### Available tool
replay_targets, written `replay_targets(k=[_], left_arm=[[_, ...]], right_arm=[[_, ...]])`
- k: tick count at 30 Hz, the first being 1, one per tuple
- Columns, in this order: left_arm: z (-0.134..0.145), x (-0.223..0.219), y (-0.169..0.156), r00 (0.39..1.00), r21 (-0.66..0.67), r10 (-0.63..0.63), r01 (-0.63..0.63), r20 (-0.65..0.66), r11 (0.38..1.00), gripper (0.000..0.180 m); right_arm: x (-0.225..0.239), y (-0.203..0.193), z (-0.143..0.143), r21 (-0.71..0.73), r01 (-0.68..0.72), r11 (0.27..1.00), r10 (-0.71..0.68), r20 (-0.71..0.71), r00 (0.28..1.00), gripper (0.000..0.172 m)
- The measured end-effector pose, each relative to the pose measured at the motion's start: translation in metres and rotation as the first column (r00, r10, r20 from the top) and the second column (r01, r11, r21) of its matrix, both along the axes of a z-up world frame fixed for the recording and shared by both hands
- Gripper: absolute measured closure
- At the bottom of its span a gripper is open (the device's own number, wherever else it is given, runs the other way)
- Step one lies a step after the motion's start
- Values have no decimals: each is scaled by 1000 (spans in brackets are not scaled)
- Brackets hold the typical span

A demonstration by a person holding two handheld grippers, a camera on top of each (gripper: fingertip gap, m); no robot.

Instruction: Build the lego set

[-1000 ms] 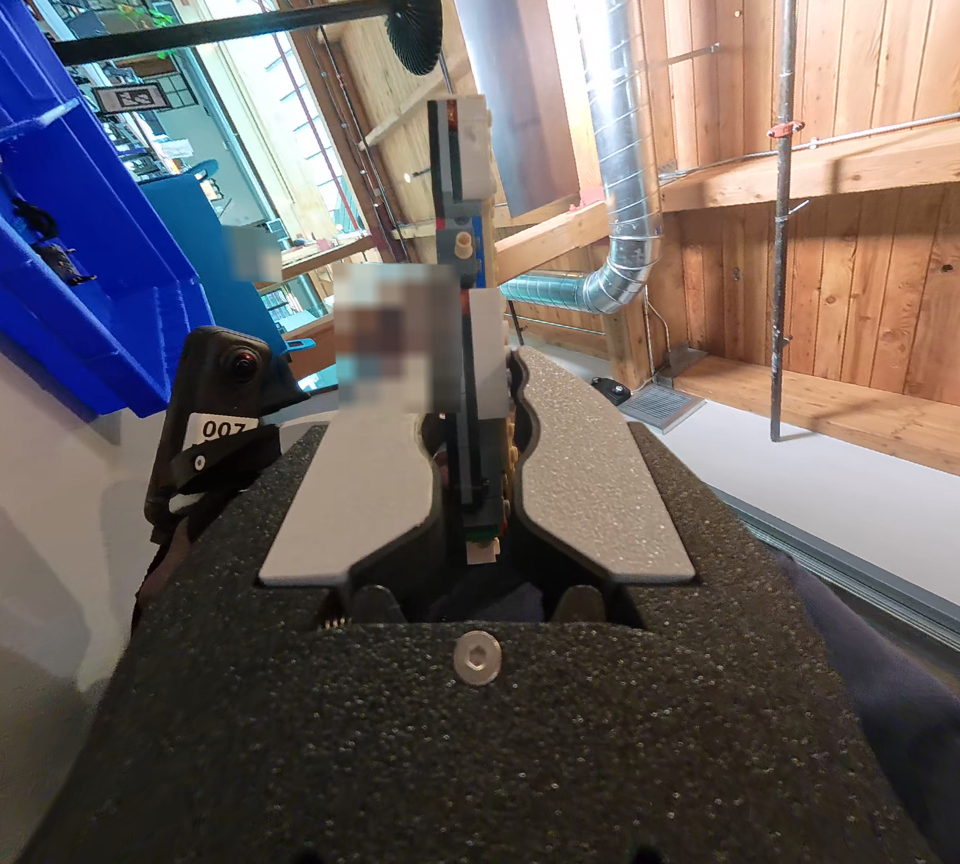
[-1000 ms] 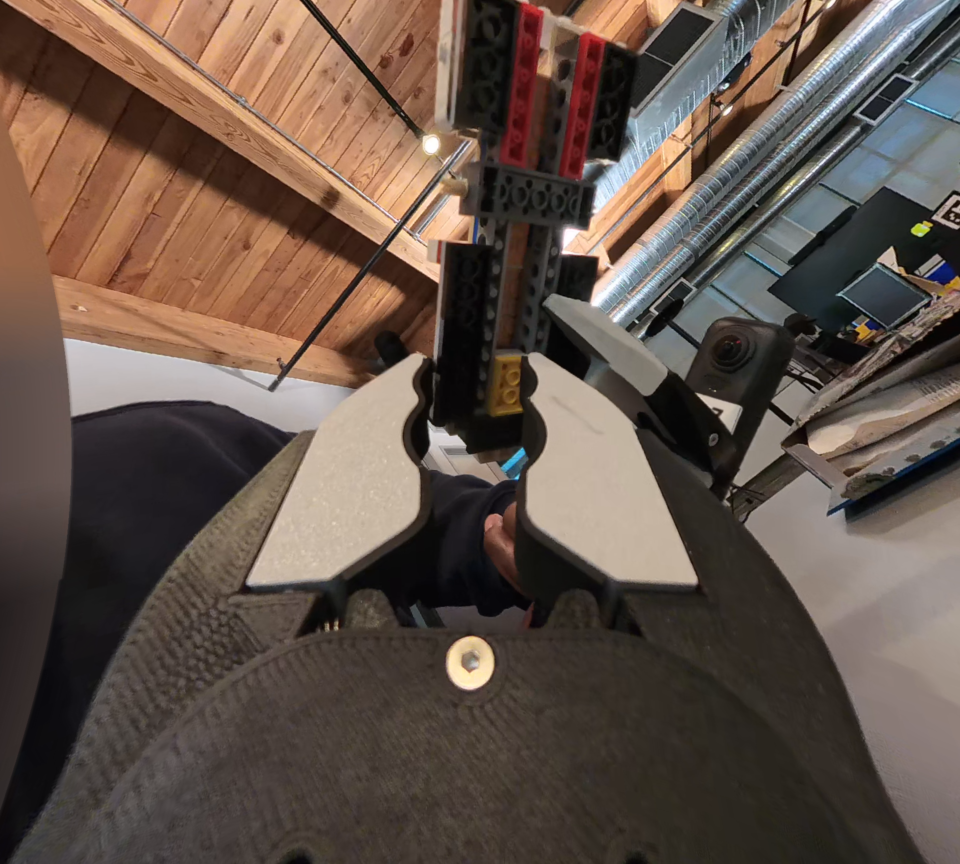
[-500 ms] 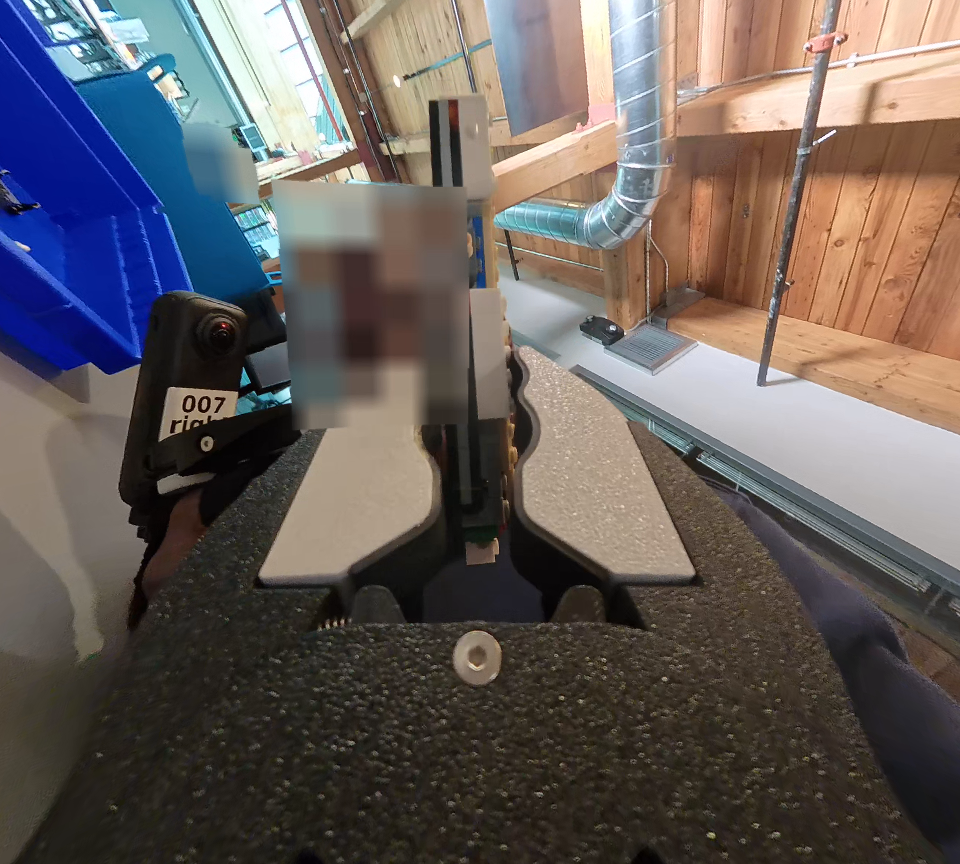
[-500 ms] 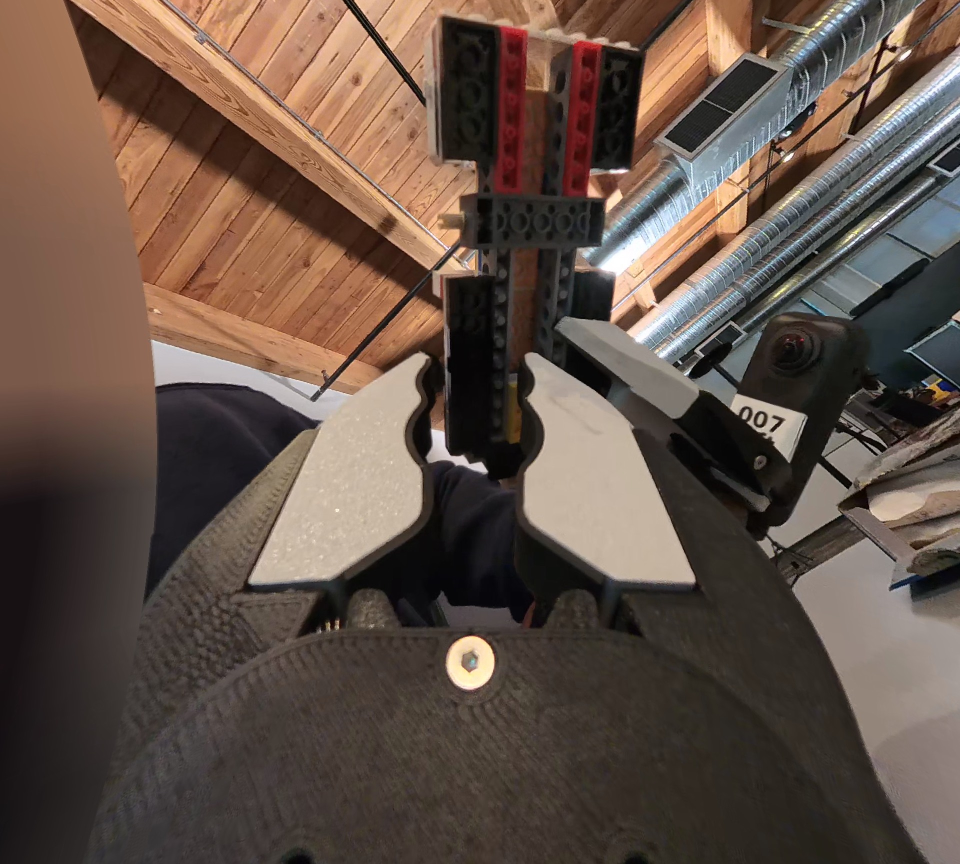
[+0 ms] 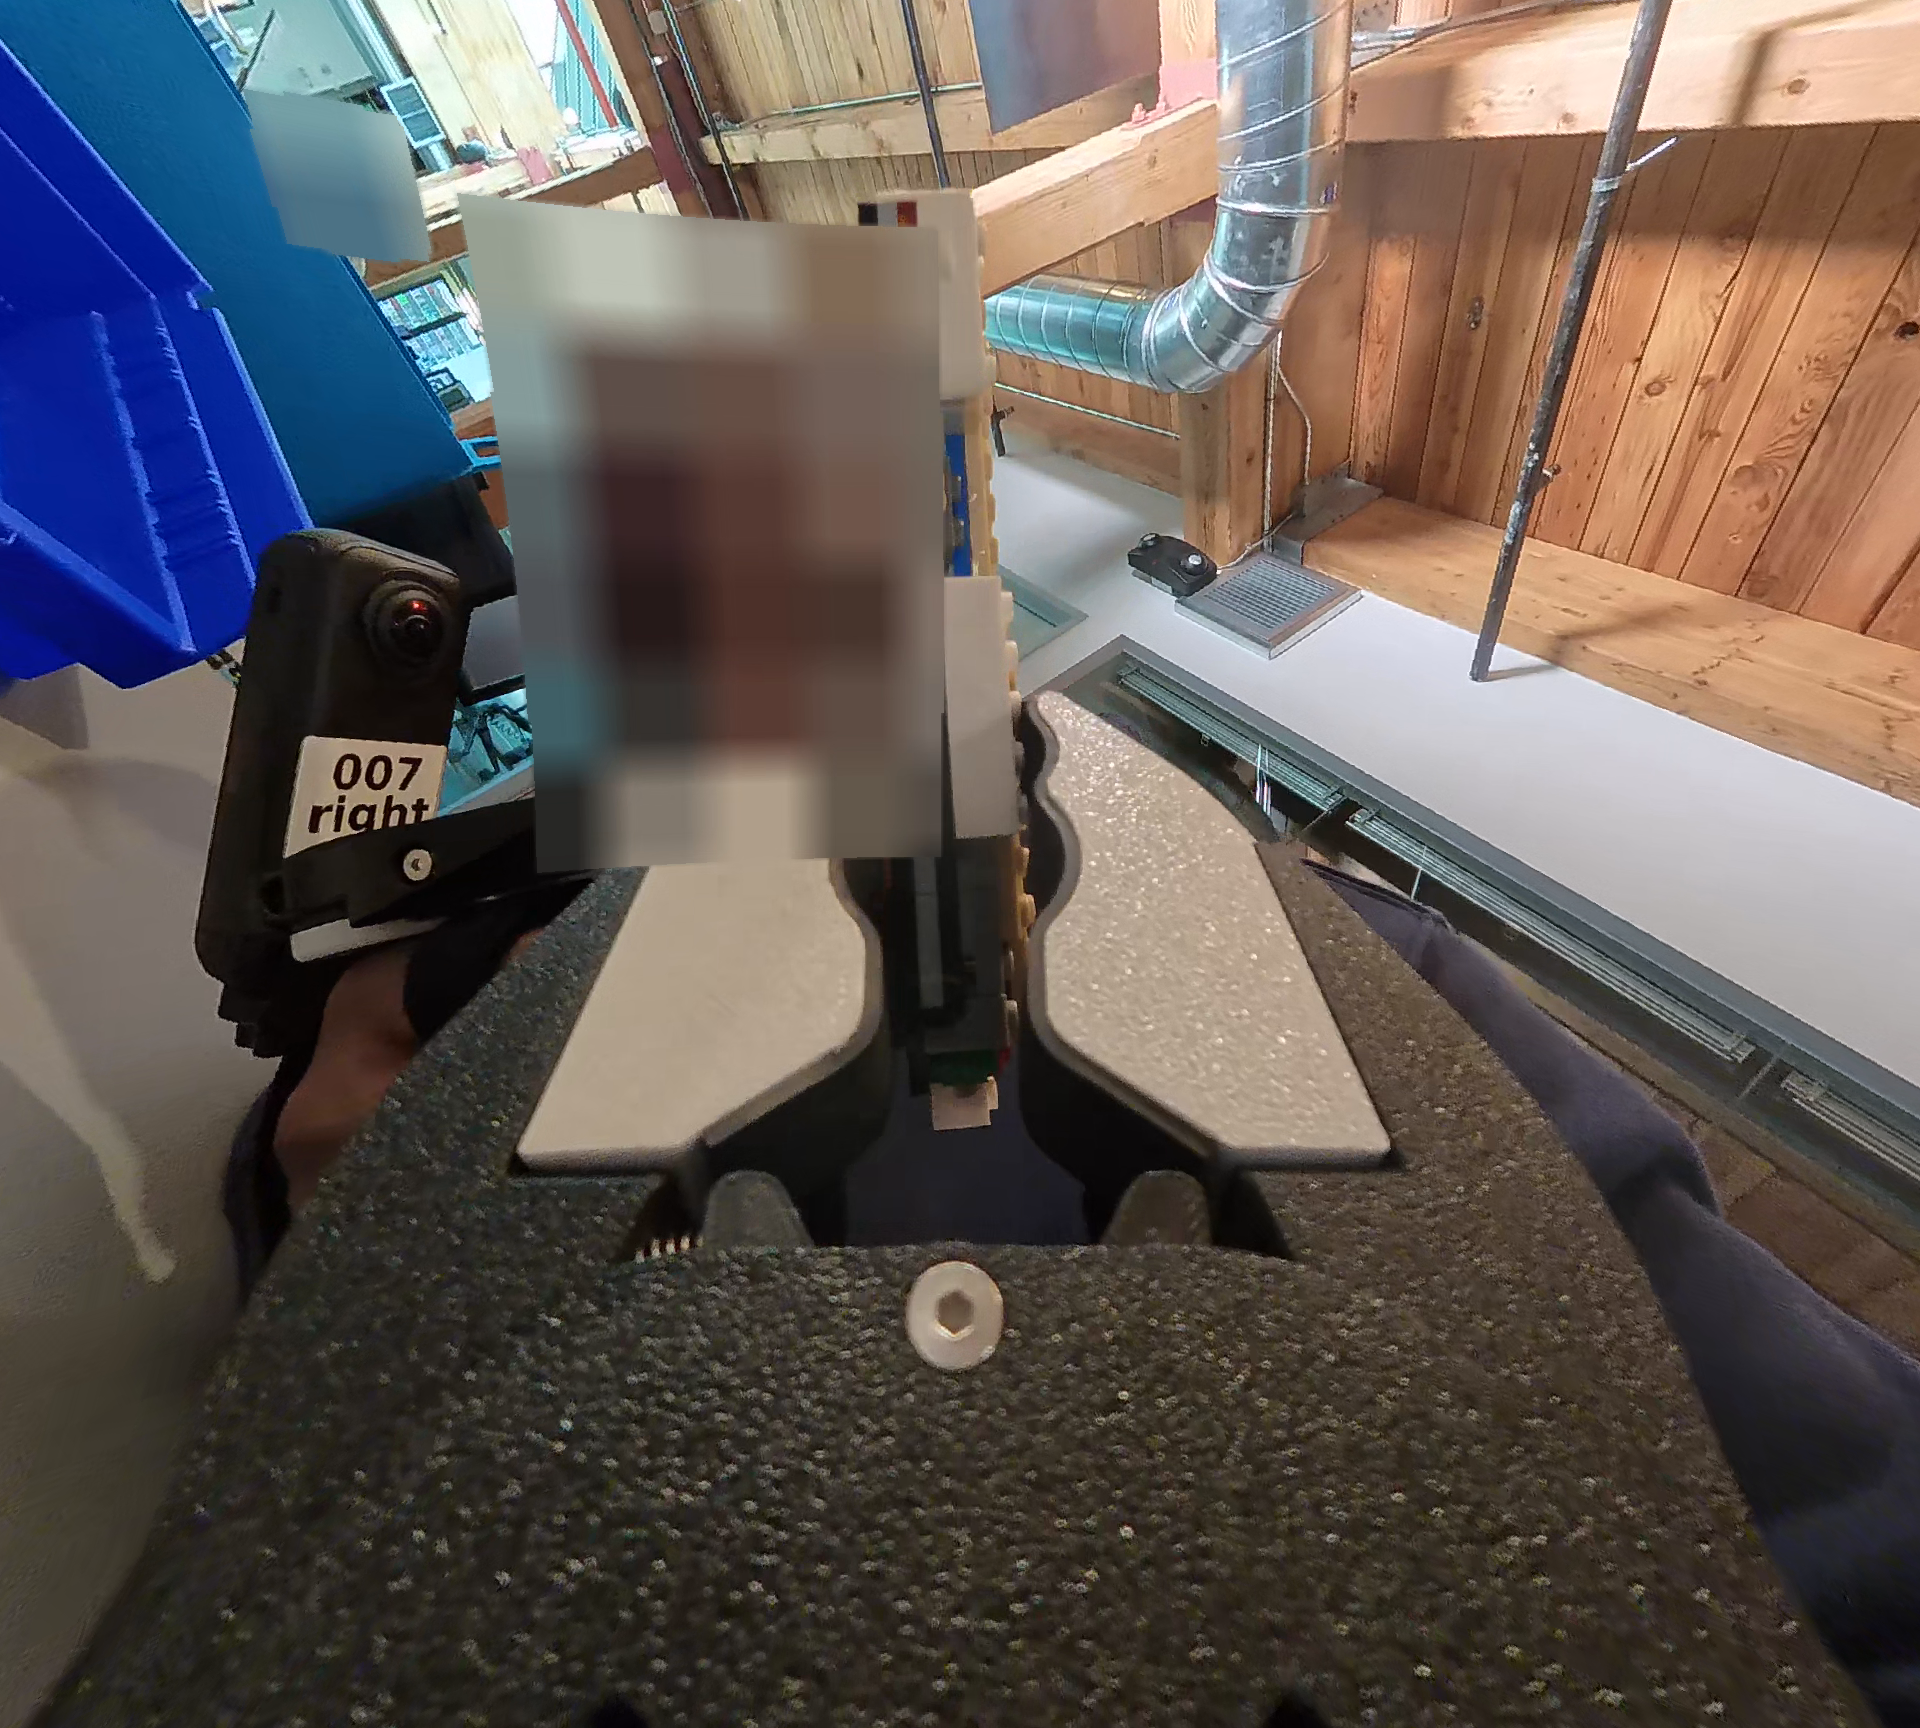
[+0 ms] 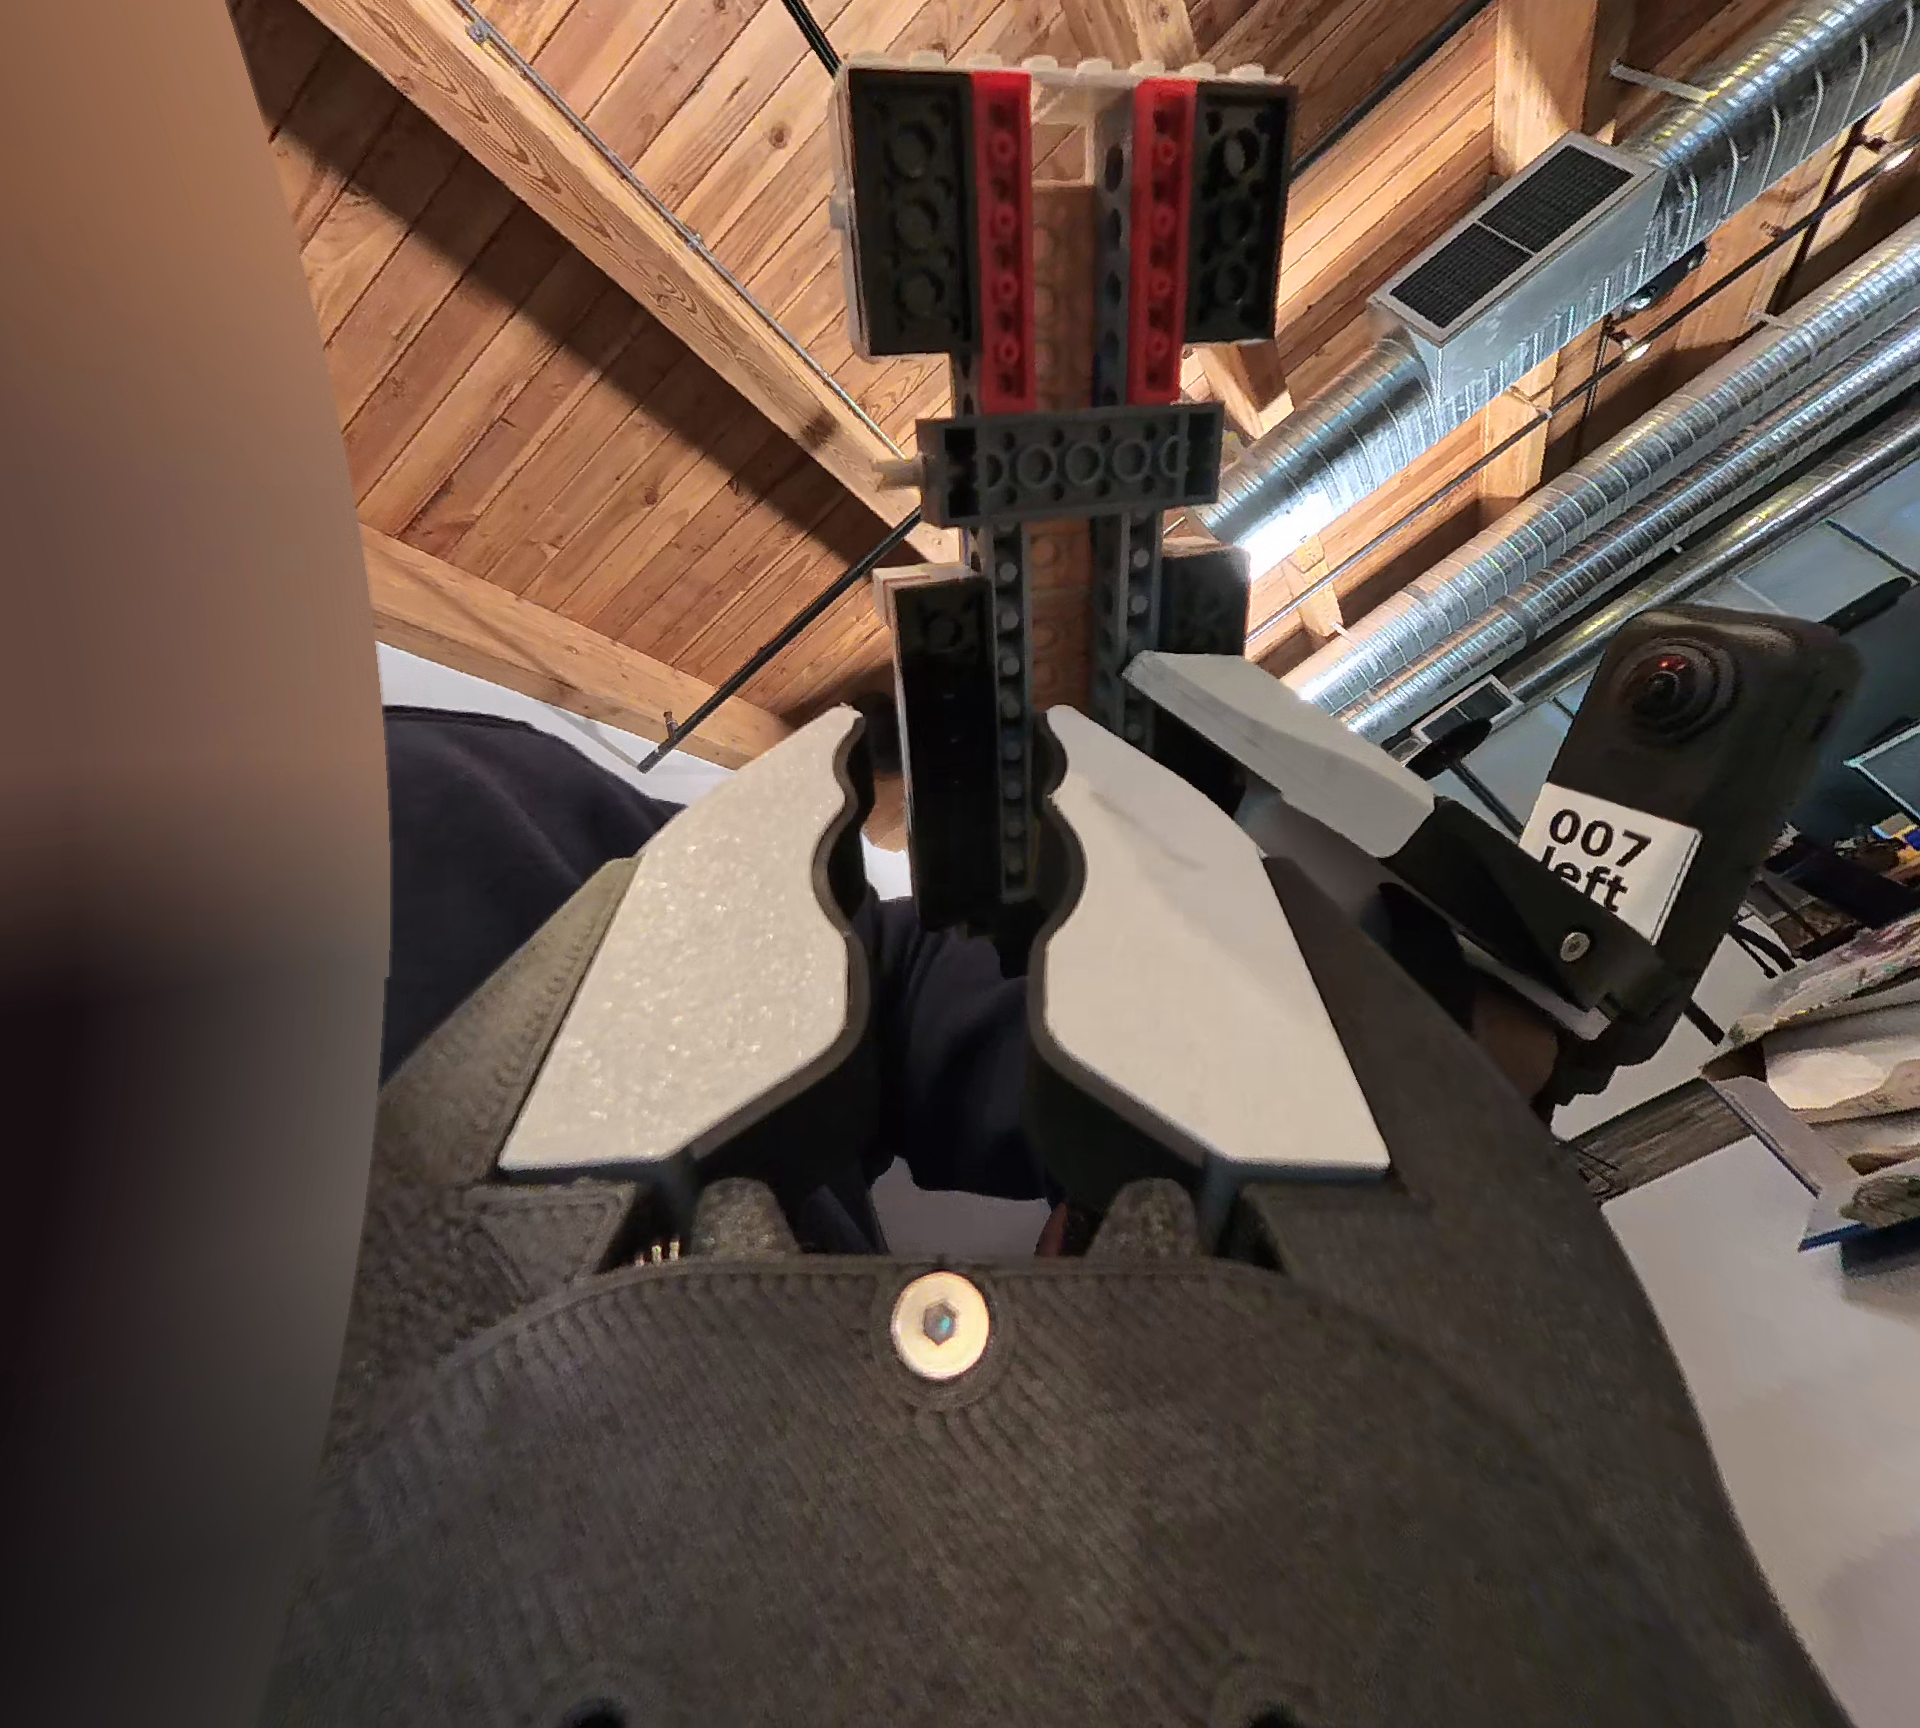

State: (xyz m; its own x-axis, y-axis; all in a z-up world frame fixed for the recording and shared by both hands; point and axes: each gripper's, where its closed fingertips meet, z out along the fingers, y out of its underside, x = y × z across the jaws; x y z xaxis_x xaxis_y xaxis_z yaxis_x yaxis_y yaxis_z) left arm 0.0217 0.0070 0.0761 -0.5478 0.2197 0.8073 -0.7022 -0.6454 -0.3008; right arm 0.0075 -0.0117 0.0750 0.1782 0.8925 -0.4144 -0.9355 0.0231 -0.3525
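A brick assembly (image 6: 1060, 348) of black, red and dark grey bricks with white and tan parts is held up in the air. In the left wrist view I see it edge-on (image 5: 977, 722), and my left gripper (image 5: 940, 743) is shut on it, with the right finger (image 5: 1143, 899) against its studs. A mosaic patch hides the left fingertip. My right gripper (image 6: 951, 722) is open around the assembly's lower black and grey part, with a small gap at the left finger (image 6: 748, 899). The left gripper's finger (image 6: 1278, 753) lies on the assembly's right side. The right gripper's camera body (image 5: 343, 743) shows at the left.
Blue bins (image 5: 125, 328) hang at the left. A silver duct (image 5: 1268, 120), a thin metal pole (image 5: 1569, 328) and a floor vent (image 5: 1268, 598) are at the wooden wall. A dark sleeve (image 6: 499, 826) is behind the right gripper. Wooden beams and ducts (image 6: 1662, 452) are overhead. Both grippers' tips are close together, under 4 cm apart.
The assembly has stayed fixed in my left gripper. In the right wrist view it has shifted between the right fingers, and the yellow brick no longer shows. Both views have swung.
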Motion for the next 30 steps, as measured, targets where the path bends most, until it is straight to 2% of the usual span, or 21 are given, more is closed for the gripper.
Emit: replay_targets(k=[1, 19, 30], left_arm=[[0, 0, 0, 1000, 3, -4, 4, 2, 1000, 157], [-4, -4, 9, 1000, 25, -1, 1, 7, 1000, 157], [-16, 7, 21, 991, 123, 119, -110, -65, 986, 158]], right_arm=[[0, 0, 0, 0, 3, 1000, -3, 1, 1000, 143], [-4, 4, -3, -19, 6, 1000, -6, 17, 1000, 145], [6, 20, -18, -120, -11, 993, 4, -55, 998, 150]])
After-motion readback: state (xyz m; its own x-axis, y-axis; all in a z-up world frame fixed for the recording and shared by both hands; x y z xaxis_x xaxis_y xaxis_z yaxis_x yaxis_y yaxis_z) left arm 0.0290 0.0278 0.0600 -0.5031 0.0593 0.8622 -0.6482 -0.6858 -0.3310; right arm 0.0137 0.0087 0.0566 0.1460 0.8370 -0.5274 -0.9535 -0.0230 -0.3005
